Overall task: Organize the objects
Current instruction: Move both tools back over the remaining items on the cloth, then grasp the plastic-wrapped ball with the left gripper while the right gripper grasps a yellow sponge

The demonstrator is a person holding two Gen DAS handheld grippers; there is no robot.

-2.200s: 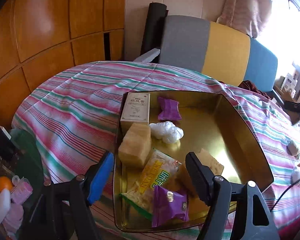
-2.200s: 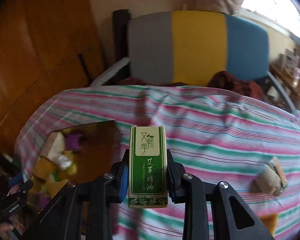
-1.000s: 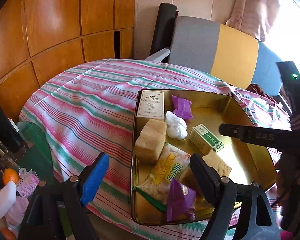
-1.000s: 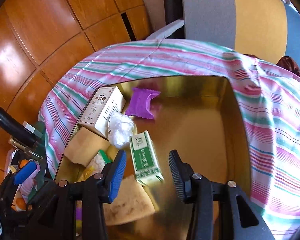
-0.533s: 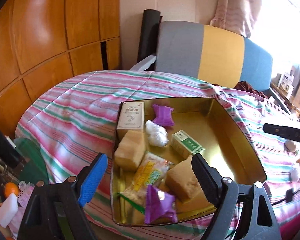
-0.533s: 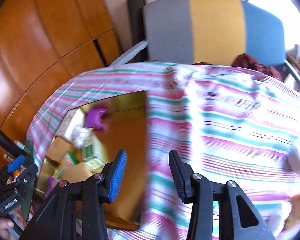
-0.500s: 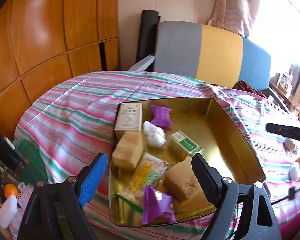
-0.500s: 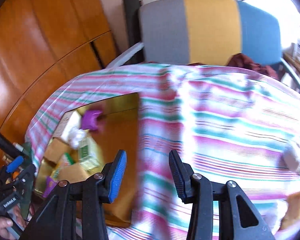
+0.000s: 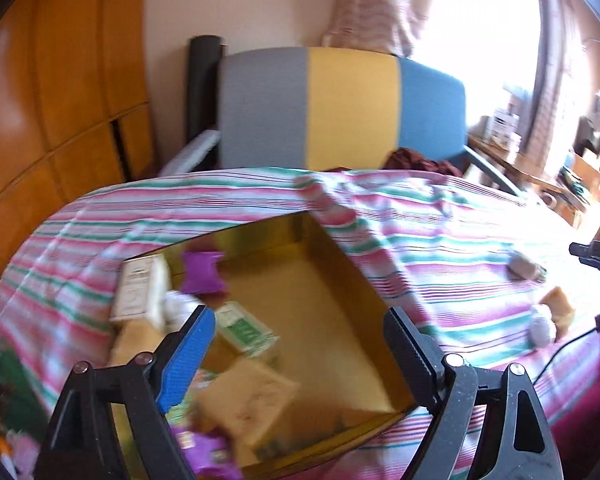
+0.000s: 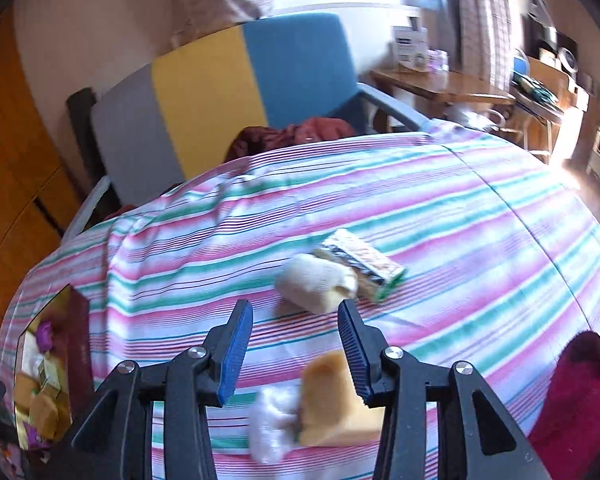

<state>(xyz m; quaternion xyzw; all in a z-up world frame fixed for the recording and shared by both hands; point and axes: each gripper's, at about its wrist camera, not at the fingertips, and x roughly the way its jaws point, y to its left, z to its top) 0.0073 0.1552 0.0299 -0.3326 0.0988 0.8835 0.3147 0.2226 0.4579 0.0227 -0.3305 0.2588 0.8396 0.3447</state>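
- Left gripper (image 9: 296, 344) hangs over the gold tin (image 9: 340, 280), jaws wide apart, nothing between them.
- Tin sits on the striped cloth (image 9: 220, 200), at the table's left end.
- In the tin, all crowded on its left side: white box (image 9: 138, 294), purple packet (image 9: 202, 272), green box (image 9: 246, 328), tan block (image 9: 248, 400); a second purple packet (image 9: 208, 452) at the near edge, blurred.
- Right half of the tin is bare gold floor.
- Right gripper (image 10: 296, 348) is over the cloth well right of the tin, jaws apart with a moderate gap, empty.
- Just past its tips: cream roll (image 10: 316, 282) touching a foil packet (image 10: 360, 258) behind it.
- Below the tips, near the table edge: yellow block (image 10: 336, 404) with a white wad (image 10: 274, 416) touching its left side.
- Those four loose things lie outside the tin.
- Chair (image 10: 220, 92) with grey, yellow and blue back stands behind the table; dark red cloth (image 10: 292, 132) on its seat.
- Red sleeve (image 10: 572, 396) at lower right of the right view.
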